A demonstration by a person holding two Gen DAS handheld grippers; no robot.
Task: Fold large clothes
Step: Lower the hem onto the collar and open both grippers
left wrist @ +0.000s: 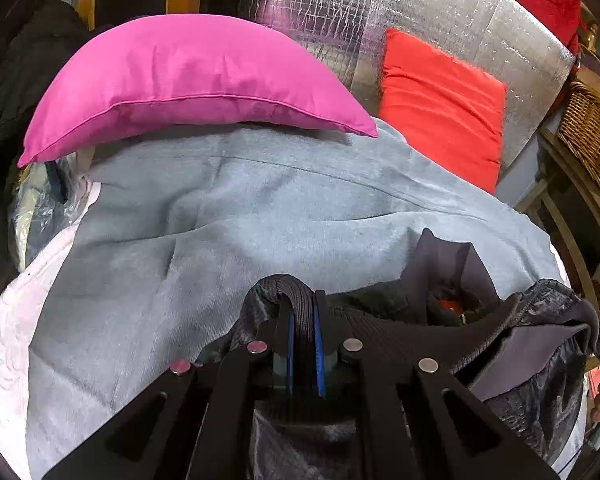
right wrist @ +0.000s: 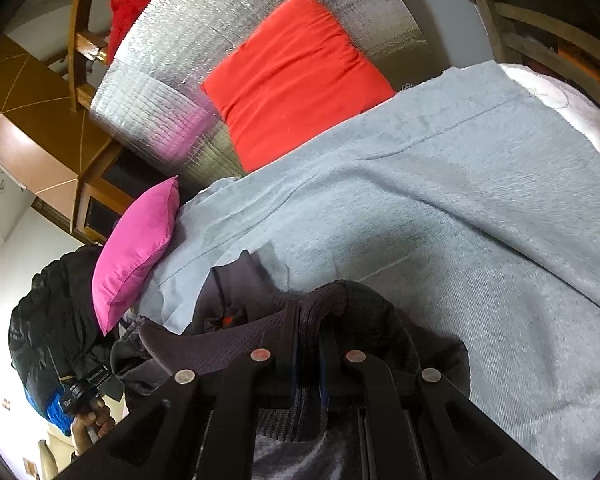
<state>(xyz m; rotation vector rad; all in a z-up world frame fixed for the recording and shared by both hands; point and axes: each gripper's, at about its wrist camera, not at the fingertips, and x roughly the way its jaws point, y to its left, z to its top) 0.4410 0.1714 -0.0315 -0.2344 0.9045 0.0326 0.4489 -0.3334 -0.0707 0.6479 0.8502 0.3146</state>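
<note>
- A dark jacket is held up over the near edge of a bed that is covered by a grey-blue blanket.
- A thick ribbed band of the jacket is pinched by the left gripper; its two fingers are pressed tight on the cloth.
- Another ribbed fold of the same jacket is squeezed by the right gripper, with its fingers closed on the cloth.
- A bit of red is seen inside the jacket, between its dark folds.
- The blanket is spread wide, and a white sheet is seen under it at the left side.
- A pink pillow is laid on the far edge of the blanket.
- A red pillow is leaned against a shiny silver mat behind the bed.
- A wicker basket is seen far to the right.
- A hand with a dark handle in it is seen low on the left of the right wrist view.
</note>
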